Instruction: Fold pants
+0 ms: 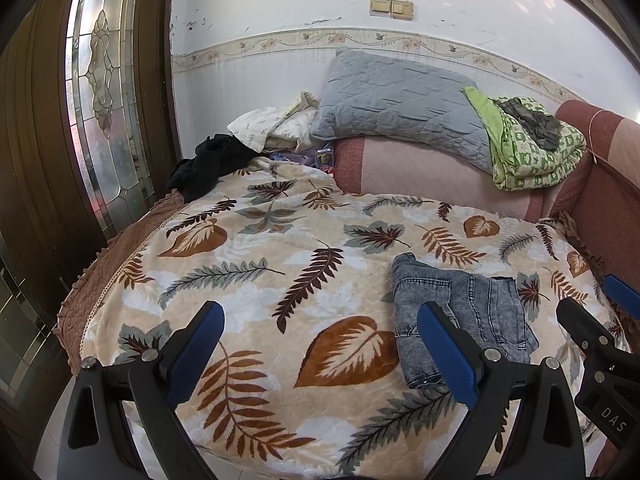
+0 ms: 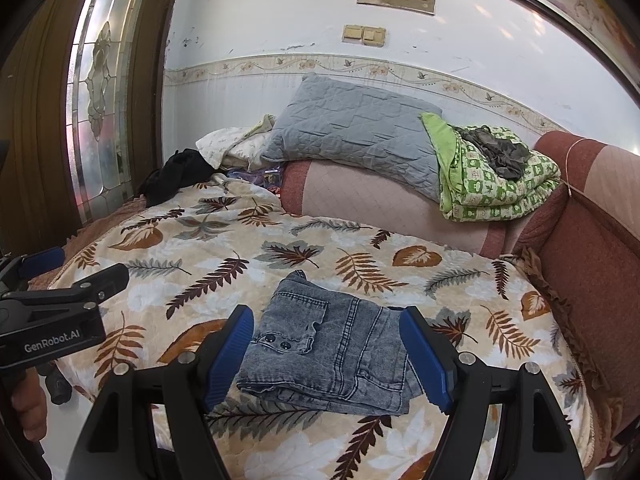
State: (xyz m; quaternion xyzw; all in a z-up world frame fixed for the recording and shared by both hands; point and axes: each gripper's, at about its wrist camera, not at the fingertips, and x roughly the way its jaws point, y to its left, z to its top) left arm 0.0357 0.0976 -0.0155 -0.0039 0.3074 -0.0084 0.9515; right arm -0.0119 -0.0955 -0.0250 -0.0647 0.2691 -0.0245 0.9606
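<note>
Denim pants [image 2: 332, 344] folded compact, rumpled, on plush leaf blanket [image 2: 224, 264].

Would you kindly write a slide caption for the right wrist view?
Open right gripper hovers over folded grey denim pants on a leaf-print blanket, left gripper alongside.

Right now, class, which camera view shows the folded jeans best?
The right wrist view: the jeans lie centred between the open right gripper, showing snaps, seams and folded layers. In the left wrist view the jeans sit off to the right, partly hidden behind a finger of the open left gripper.
</note>
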